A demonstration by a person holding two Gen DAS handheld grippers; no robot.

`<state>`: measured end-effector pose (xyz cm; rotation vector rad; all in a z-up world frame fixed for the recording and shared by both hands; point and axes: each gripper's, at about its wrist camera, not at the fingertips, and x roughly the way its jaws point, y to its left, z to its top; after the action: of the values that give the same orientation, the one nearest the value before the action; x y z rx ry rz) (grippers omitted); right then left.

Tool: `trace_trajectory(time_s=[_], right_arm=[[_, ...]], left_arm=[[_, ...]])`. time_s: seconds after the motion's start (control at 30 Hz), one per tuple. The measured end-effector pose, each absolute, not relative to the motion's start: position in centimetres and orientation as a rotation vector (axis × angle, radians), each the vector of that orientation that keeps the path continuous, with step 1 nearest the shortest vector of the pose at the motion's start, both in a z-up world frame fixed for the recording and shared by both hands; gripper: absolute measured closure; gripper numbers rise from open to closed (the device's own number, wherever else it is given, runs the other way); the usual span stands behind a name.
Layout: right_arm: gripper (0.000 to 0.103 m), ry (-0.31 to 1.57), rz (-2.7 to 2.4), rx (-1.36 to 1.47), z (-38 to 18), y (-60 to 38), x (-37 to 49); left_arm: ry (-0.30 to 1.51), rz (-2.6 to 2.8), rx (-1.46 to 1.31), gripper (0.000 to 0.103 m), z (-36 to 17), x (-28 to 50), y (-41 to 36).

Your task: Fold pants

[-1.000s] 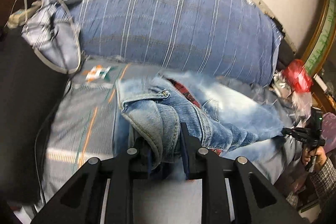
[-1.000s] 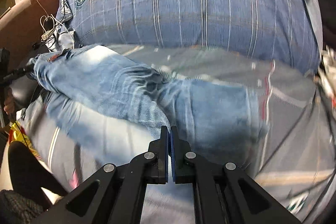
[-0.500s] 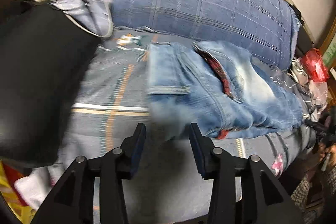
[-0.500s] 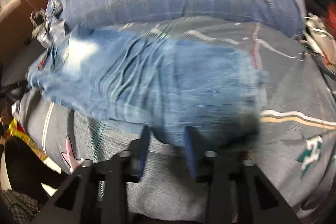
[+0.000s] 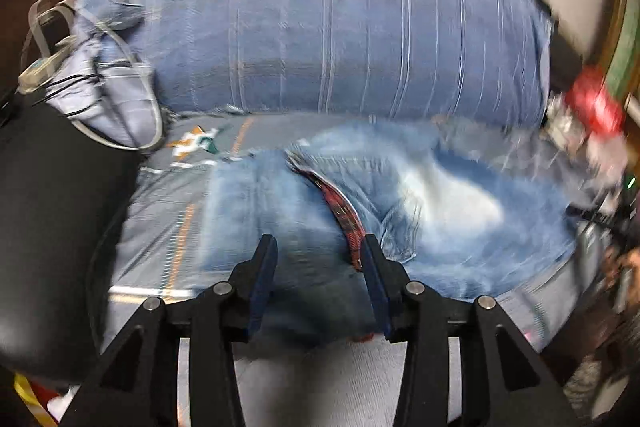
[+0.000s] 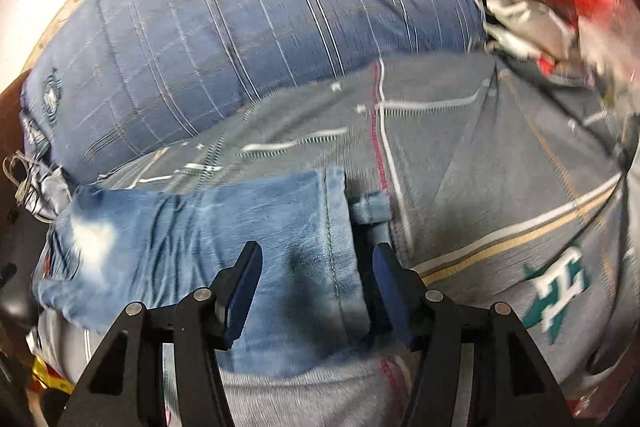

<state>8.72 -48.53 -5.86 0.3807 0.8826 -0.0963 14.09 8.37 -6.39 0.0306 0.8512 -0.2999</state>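
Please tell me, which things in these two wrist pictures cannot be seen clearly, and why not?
- Left wrist view: the jeans are smeared by motion blur, so their folds and seams are unclear.
- Left wrist view: the red object beside the pillow is too blurred to identify.
- Right wrist view: the waist end of the jeans is squeezed at the fisheye edge.
- Both views: the bedsheet near the gripper bodies is hidden by them.
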Motion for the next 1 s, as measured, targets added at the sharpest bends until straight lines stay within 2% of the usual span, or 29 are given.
trace_trajectory(time_s=[0.03,0.07,0.1,0.2,0.3,0.43,0.5,0.63,0.7,0.77,0.87,1.0], right_arm=[[0.054,0.913,-0.089,0.371,-6.5,-48.0,9.2],[0.077,0.935,-0.089,0.355,-6.9,-47.7,9.3],[0.090,0.957,-0.076,0.348,-7.2,-47.5,9.4],[0.091,0.969,-0.115,0.312,-7.6,-48.0,9.0],[0.091,0.998,-0.154,0.318,-8.6,-49.2,9.1],[0.088,1.034,-0.190,0.254,-9.7,-48.6,9.7],[0.081,1.025,-0.208,0.219,-8.9,-48.2,9.6],[0.075,0.909,-0.268,0.172,-4.5,-47.2,8.3],[0.066,0.851,-0.251,0.164,-2.8,-46.0,7.9],[0.065,0.819,-0.163,0.185,-1.9,-43.9,8.0],[0.065,0.844,0.006,0.243,-3.0,-39.8,9.2],[0.065,0.904,0.104,0.314,-6.4,-36.6,10.6]], left_arm=[[0.878,-0.283,0.065,0.061,-7.6,14.6,7.5],[0.904,-0.263,0.100,0.061,-8.9,15.1,7.0],[0.920,-0.249,0.119,0.061,-9.9,15.3,6.9],[0.923,-0.268,0.077,0.060,-12.0,15.0,7.9],[0.913,-0.290,0.028,0.056,-12.4,14.7,9.3],[0.908,-0.322,0.012,0.056,-12.5,14.4,9.9],[0.921,-0.345,-0.030,0.056,-11.5,14.3,10.5],[0.831,-0.382,-0.129,0.057,-7.3,12.5,11.8],[0.796,-0.410,-0.134,0.056,-5.7,12.1,11.0],[0.796,-0.436,-0.107,0.054,-5.1,12.3,9.3],[0.834,-0.424,-0.030,0.052,-6.6,13.2,6.0],[0.941,-0.299,0.029,0.052,-11.4,14.9,4.2]])
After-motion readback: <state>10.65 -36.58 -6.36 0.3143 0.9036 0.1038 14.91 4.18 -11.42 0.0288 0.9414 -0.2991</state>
